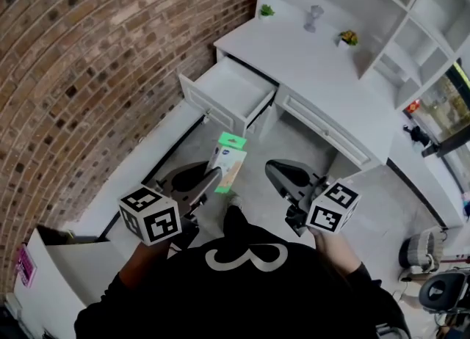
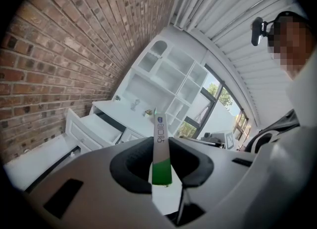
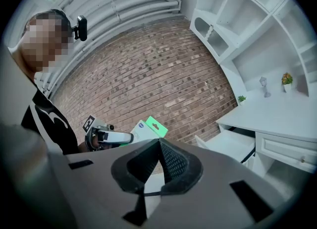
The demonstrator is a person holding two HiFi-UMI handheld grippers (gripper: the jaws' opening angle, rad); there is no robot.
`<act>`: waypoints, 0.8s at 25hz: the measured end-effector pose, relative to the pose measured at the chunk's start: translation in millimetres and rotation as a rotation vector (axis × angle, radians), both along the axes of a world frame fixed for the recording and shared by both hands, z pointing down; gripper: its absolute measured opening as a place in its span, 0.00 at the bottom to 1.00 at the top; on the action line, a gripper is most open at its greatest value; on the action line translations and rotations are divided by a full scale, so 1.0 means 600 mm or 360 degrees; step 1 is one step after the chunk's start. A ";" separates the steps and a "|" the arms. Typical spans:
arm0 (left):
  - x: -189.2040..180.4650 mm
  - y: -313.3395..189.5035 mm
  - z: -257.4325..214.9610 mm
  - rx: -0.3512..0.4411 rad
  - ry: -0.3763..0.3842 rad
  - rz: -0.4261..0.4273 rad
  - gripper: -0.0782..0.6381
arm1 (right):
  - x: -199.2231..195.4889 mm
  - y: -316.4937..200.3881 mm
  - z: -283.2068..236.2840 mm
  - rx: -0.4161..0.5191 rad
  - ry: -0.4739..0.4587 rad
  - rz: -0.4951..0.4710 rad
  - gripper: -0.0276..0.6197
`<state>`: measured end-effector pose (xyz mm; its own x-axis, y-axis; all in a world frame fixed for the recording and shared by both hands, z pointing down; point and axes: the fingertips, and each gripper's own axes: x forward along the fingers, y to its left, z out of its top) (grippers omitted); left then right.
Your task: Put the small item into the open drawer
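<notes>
A small flat white package with green ends [image 1: 227, 161] stands pinched in my left gripper [image 1: 211, 180], which is shut on it. In the left gripper view the package [image 2: 161, 148] shows edge-on between the dark jaws. The open white drawer [image 1: 229, 94] juts out of the desk ahead, and shows as the drawer [image 2: 96, 129] at lower left in the left gripper view. My right gripper [image 1: 280, 175] is held beside the left one, shut with nothing in it. In the right gripper view its pads [image 3: 159, 162] meet, with the package [image 3: 148, 129] and left gripper [image 3: 119, 137] behind them.
The white desk top [image 1: 308, 55] carries a small green plant [image 1: 266, 10], a glass ornament [image 1: 314, 17] and a flower pot [image 1: 348, 37]. White shelves [image 1: 418, 29] rise behind it. A brick wall [image 1: 88, 59] runs along the left. An open cardboard box [image 1: 55, 257] sits at lower left.
</notes>
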<state>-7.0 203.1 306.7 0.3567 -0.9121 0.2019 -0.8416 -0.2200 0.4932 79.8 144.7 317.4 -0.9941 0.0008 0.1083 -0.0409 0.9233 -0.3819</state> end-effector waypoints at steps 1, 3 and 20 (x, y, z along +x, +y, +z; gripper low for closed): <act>-0.009 -0.013 0.003 -0.0009 0.0002 -0.0005 0.24 | -0.009 -0.014 0.003 -0.0007 0.0004 -0.0001 0.06; -0.027 -0.043 0.007 -0.0027 0.0009 -0.0009 0.24 | -0.029 -0.043 0.008 -0.0015 0.0012 -0.0007 0.06; -0.163 -0.327 0.032 -0.0083 -0.0022 0.0029 0.24 | -0.165 -0.300 0.032 -0.0051 0.0083 0.0015 0.06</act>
<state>-104.7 6.9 326.0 0.3702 -0.8936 0.2538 -0.8445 -0.2098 0.4928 -19.2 -35.3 336.6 -0.9871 -0.0043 0.1603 -0.0703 0.9101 -0.4085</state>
